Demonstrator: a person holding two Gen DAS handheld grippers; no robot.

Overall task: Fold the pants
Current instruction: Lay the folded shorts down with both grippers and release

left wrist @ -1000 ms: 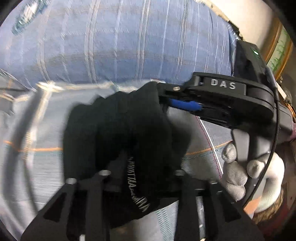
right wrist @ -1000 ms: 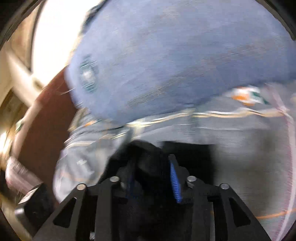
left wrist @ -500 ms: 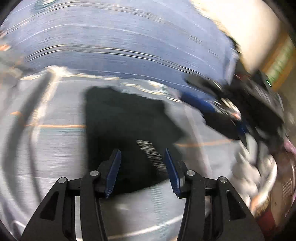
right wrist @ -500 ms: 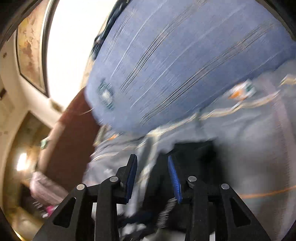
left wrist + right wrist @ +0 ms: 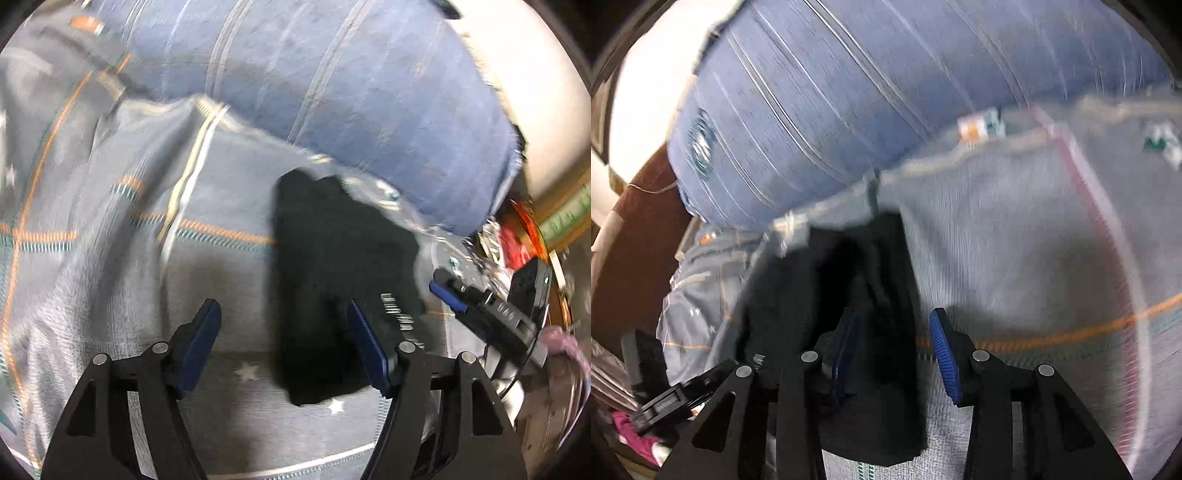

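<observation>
The black pants point(image 5: 332, 266) lie folded in a compact dark bundle on the grey bedspread point(image 5: 110, 258), with a white printed label near their right edge. My left gripper point(image 5: 284, 343) is open and empty, pulled back above the bundle's near left part. My right gripper point(image 5: 894, 350) is open and empty, hovering over the pants point(image 5: 849, 295) with nothing between its blue pads point(image 5: 943, 354). The right gripper also shows at the right edge of the left wrist view point(image 5: 480, 306).
A large blue striped pillow point(image 5: 332, 92) lies behind the pants and shows in the right wrist view point(image 5: 849, 92). The bed's edge with clutter and red items point(image 5: 517, 240) is at the right. Brown furniture point(image 5: 635, 240) stands at the left.
Both grippers let go of the black pants, opened and drew back. The pants now lie flat on the bedspread. The left gripper moved to the left.
</observation>
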